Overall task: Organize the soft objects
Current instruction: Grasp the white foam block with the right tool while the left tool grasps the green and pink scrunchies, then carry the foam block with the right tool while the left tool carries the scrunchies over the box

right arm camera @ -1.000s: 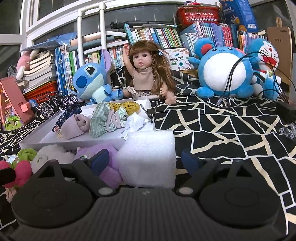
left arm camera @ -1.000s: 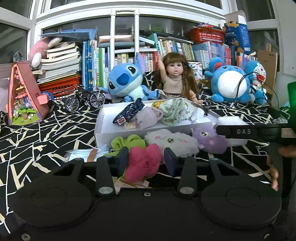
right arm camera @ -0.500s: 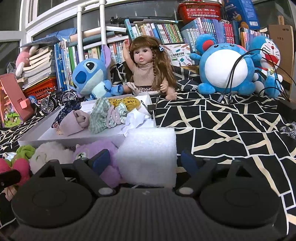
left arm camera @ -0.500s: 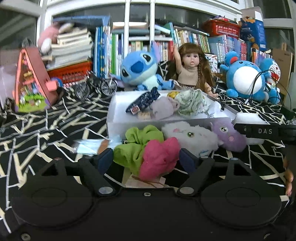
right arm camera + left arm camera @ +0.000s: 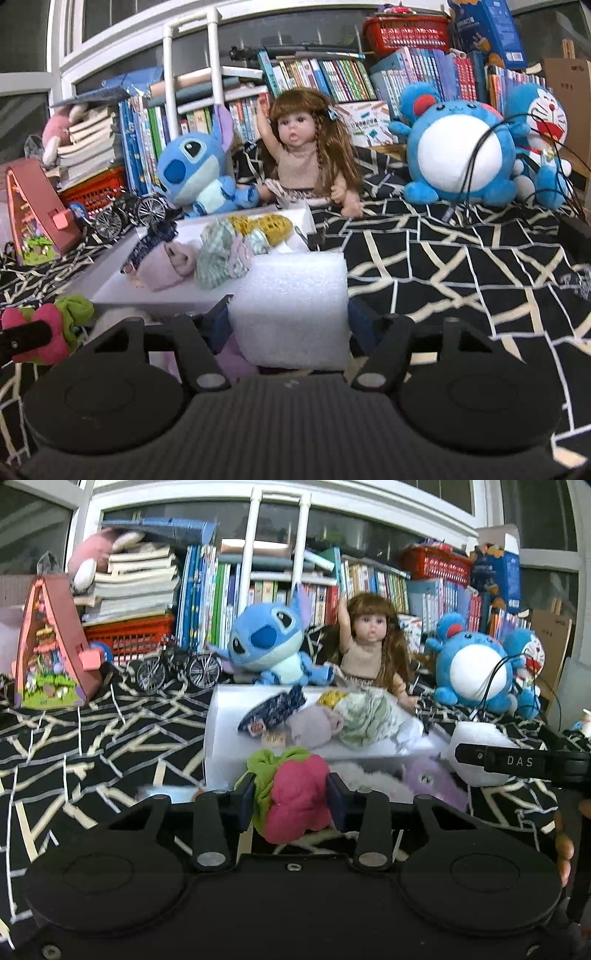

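My left gripper (image 5: 291,801) is shut on a pink soft bundle (image 5: 297,797) with a green one (image 5: 264,775) pressed beside it, held in front of the white tray (image 5: 225,731). My right gripper (image 5: 290,325) is shut on a white foam block (image 5: 291,306), lifted beside the tray (image 5: 110,273). The tray holds a navy patterned cloth (image 5: 273,709), a lilac sock (image 5: 314,725), a green checked cloth (image 5: 365,716) and a yellow piece (image 5: 262,223). A white fluffy toy (image 5: 365,775) and a purple plush (image 5: 432,779) lie in front of the tray.
A Stitch plush (image 5: 266,642), a doll (image 5: 369,642), a round blue plush (image 5: 472,668) and a Doraemon (image 5: 543,140) stand behind the tray before shelves of books. A toy bicycle (image 5: 177,668) and a pink model house (image 5: 48,650) stand at left. Black cables (image 5: 476,155) hang at right.
My left gripper has closed on the pink and green bundle and raised it towards the tray. My right gripper has closed on the foam block and lifted it.
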`<state>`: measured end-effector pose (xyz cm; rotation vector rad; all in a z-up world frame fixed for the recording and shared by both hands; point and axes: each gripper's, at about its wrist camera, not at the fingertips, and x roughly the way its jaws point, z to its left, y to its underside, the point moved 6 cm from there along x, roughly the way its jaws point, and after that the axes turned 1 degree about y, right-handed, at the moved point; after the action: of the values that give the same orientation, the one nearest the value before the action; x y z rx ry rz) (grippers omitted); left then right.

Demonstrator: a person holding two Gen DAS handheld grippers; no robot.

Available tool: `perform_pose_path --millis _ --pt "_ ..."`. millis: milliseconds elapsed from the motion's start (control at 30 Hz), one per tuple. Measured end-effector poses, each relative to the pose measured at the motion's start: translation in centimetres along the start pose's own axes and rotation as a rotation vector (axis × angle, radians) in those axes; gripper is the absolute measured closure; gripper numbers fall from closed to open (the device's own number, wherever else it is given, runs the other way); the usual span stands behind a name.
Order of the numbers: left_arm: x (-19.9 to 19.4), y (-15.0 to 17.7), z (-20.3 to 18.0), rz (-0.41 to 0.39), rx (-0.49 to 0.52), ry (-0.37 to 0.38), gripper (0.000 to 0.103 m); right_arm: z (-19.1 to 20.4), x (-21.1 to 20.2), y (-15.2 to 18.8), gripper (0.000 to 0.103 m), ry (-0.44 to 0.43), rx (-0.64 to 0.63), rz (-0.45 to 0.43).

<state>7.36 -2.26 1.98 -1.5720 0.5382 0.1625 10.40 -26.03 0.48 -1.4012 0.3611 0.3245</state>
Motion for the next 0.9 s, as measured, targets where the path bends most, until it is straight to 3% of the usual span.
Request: perform_pose_path --millis 100,267,433,900 --pt "0.0 -1.5 0.3 -0.018 -0.01 0.006 0.065 0.5 0.1 -1.2 0.035 -0.027 -0.022 0.015" --pt "1.2 -4.3 1.3 -0.015 -0.069 0.03 0.065 1.7 2.1 -2.8 0.035 -0.116 -0.02 0.14" --pt "3.1 -6.2 1.8 0.004 -0.096 0.047 0.065 2.6 3.2 -4.0 0.035 -0.134 -0.015 0.177" --pt "9.9 -6.0 2.1 0.117 -0.111 0.023 0.066 4.6 7.4 -4.1 0.036 -0.145 -0.07 0.285"
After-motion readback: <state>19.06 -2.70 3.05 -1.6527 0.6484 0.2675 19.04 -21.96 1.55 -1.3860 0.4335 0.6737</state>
